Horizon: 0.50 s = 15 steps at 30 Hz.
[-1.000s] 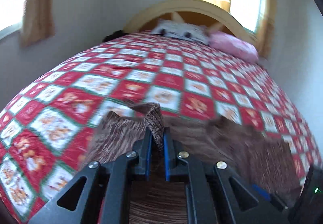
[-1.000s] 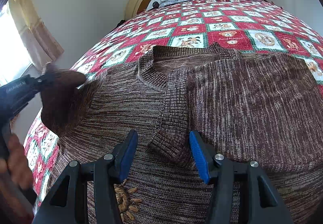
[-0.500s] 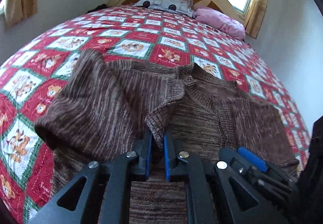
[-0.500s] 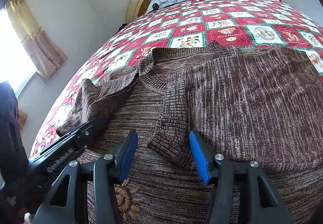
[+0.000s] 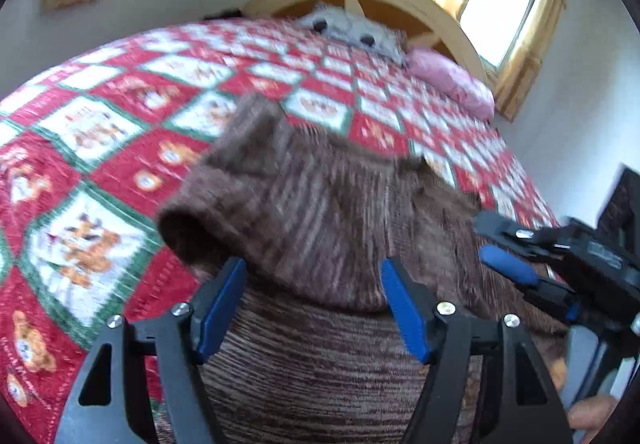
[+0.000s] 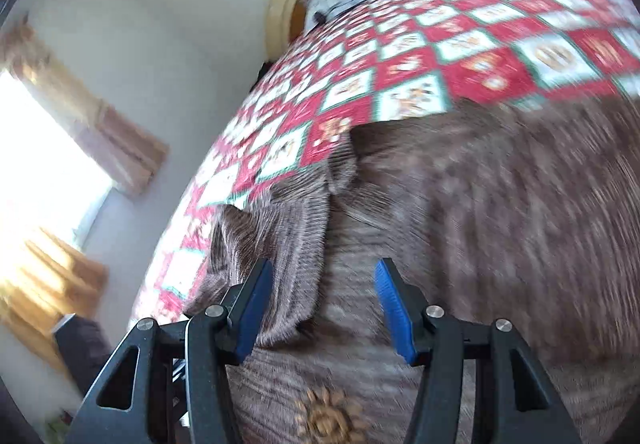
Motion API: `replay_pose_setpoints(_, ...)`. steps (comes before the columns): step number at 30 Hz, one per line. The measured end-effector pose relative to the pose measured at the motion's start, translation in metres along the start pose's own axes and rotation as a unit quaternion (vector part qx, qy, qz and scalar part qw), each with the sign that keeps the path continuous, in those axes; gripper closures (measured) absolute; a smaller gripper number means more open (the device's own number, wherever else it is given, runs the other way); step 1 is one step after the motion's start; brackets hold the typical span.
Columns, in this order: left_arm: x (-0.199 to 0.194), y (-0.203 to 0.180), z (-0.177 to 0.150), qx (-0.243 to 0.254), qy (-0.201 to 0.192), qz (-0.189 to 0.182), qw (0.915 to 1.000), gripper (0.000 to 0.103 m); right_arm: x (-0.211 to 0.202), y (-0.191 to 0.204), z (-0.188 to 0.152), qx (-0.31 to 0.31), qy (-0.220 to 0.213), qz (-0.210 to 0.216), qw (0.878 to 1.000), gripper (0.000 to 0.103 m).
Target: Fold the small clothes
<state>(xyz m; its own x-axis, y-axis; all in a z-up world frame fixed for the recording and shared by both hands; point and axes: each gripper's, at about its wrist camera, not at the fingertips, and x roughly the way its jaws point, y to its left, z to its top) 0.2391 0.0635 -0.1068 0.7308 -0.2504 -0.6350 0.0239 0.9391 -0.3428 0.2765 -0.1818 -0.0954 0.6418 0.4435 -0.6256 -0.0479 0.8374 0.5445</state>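
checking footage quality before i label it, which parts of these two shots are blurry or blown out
Left wrist view: the brown sweater and quilt are smeared by motion, the window glares white, the left gripper stays sharp. Right wrist view: blur is heavier, streaking the sweater and quilt toward the right edge, the window on the left is blown out, the right gripper is crisp. Both bend strongly from the fisheye.

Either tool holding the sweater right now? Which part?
Nothing is held. The left tool is opening, its pads clear of the folded sleeve. The right tool stands open over the sweater.
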Motion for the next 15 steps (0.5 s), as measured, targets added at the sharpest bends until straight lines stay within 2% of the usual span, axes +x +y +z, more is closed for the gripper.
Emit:
replay_pose_setpoints(2,-0.007,0.002,-0.001,-0.009,-0.022,0.009,0.9997,0.031,0.023,0.016,0.009,-0.038,0.014,-0.017,0.999,0.048)
replay_pose_setpoints(5,-0.013,0.013,0.000,-0.037,-0.043,0.018,0.9982,0.030,0.058,0.022,0.018,-0.046,0.035,-0.043,0.997,0.048)
replay_pose_setpoints(7,-0.015,0.027,0.002,-0.072,-0.056,0.023,0.9956,0.030,0.077,0.024,0.017,-0.044,0.056,-0.047,0.996,0.048)
replay_pose_setpoints(10,-0.016,0.050,0.002,-0.132,-0.066,0.031,0.9885,0.030,0.089,0.040,0.014,-0.084,0.045,-0.062,0.993,0.048)
replay_pose_setpoints(12,-0.013,0.064,0.001,-0.171,-0.064,0.032,0.9827,0.030,0.095,0.052,0.009,-0.125,0.047,-0.088,0.987,0.072)
replay_pose_setpoints(13,-0.012,0.069,0.000,-0.184,-0.062,0.029,0.9805,0.030,0.098,0.055,0.007,-0.138,0.052,-0.097,0.984,0.087)
replay_pose_setpoints(15,-0.010,0.075,-0.001,-0.202,-0.058,0.025,0.9774,0.030,0.097,0.056,0.006,-0.152,0.053,-0.105,0.981,0.095)
